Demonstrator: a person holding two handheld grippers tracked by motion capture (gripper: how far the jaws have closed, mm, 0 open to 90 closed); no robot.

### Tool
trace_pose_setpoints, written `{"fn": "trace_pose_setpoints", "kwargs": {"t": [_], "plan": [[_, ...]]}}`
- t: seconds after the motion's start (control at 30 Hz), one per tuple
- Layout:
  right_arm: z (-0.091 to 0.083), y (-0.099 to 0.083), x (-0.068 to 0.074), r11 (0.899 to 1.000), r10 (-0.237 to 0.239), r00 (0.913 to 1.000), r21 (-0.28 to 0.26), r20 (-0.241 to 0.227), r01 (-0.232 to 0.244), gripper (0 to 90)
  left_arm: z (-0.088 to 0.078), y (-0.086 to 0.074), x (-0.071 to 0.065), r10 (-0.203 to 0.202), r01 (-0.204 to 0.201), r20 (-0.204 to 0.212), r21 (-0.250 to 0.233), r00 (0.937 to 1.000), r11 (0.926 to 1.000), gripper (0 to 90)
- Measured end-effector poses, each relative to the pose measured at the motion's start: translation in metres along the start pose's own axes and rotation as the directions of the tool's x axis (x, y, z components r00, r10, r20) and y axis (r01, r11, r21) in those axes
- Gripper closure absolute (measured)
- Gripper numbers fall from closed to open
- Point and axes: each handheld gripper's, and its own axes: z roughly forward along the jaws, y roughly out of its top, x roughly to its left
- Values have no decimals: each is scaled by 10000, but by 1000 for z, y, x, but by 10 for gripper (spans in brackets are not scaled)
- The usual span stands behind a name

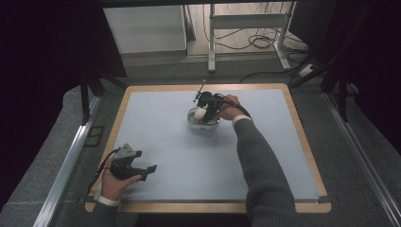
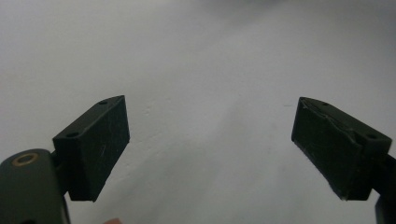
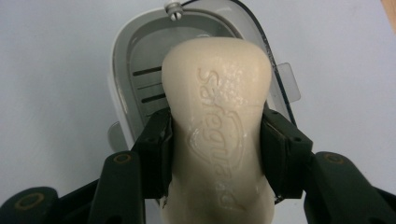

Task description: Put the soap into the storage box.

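A cream bar of soap with raised lettering is clamped between the jaws of my right gripper, which is shut on it. The bar hangs just above an open soap dish with a grey slotted insert and a clear lid folded back. In the high view the right gripper holds the soap over the dish at the middle back of the mat. My left gripper rests near the front left, open and with nothing between its fingers.
A pale blue mat covers a wooden board. Dark grey padding surrounds the board. Metal rails run along both sides, and a white frame and cables stand on the floor beyond the far edge.
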Motion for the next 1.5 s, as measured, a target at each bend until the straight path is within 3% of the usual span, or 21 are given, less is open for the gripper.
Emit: {"fn": "trace_pose_setpoints", "kwargs": {"t": [0.1,0.23,0.37,0.4,0.5,0.53,0.6,0.63,0.7,0.77,0.8,0.9,1.0,1.03,1.07,1.1,1.13,1.4,1.47,1.5], "plan": [[-3,2,0,9981,477,9988,-381,-62,-479,457,0,-1,2,-71,71,-32,-33,10000,10000,119],[-9,2,0,9950,647,9979,-759,-13,-646,415,0,0,2,-45,45,16,9,10000,10000,119],[-16,-1,1,9858,1129,9936,-1258,75,-1111,387,3,2,3,-113,112,79,46,9999,9999,119],[-22,-4,2,9766,1488,9888,-1581,62,-1460,385,5,2,3,-85,84,79,111,9999,9999,119],[-33,-11,4,9639,1871,9822,-1964,184,-1799,366,6,5,4,-32,31,47,107,10000,9999,119],[-33,-11,4,9639,1871,9822,-1964,184,-1799,366,6,5,4,-32,31,47,107,10000,9999,119],[-43,-20,6,9462,2232,9745,-2457,239,-2106,361,4,4,4,-101,101,-36,41,9999,9999,119],[-43,-20,6,9462,2232,9745,-2457,239,-2106,361,4,4,4,-101,101,-36,41,9999,9999,119],[-50,-30,11,9317,2445,9695,-2815,183,-2297,348,0,2,6,-154,154,-142,4,9998,9999,119],[-52,-34,12,9273,2507,9679,-2916,176,-2349,342,-1,2,6,-176,176,-161,-17,9997,9998,119],[-54,-42,17,9141,2773,9607,-3120,151,-2589,338,-3,1,7,-229,228,-195,-70,9995,9997,120],[-55,-51,22,9068,2940,9555,-3225,225,-2714,331,-4,-1,8,-259,257,-237,-87,9994,9996,119],[-55,-72,33,8867,3290,9441,-3506,206,-3013,327,-7,-2,8,-267,264,-227,-149,9994,9995,120],[-55,-72,33,8867,3290,9441,-3506,206,-3013,327,-7,-2,8,-267,264,-227,-149,9994,9995,120],[-56,-83,39,8716,3518,9359,-3701,156,-3215,324,-7,-2,8,-261,258,-194,-156,9995,9995,120],[-56,-83,39,8716,3518,9359,-3701,156,-3215,324,-7,-2,8,-261,258,-194,-156,9995,9995,120],[-56,-96,44,8565,3683,9297,-3924,94,-3354,318,-7,-2,7,-242,240,-191,-111,9995,9997,120],[-58,-143,65,8237,4138,9096,-4409,374,-3565,298,-5,-3,5,-237,236,-216,-39,9995,9997,119],[-59,-157,72,8083,4370,8983,-4578,451,-3702,297,-6,-3,5,-231,230,-247,-38,9994,9997,119],[-59,-157,72,8083,4370,8983,-4578,451,-3702,297,-6,-3,5,-231,230,-247,-38,9994,9997,119]]}}
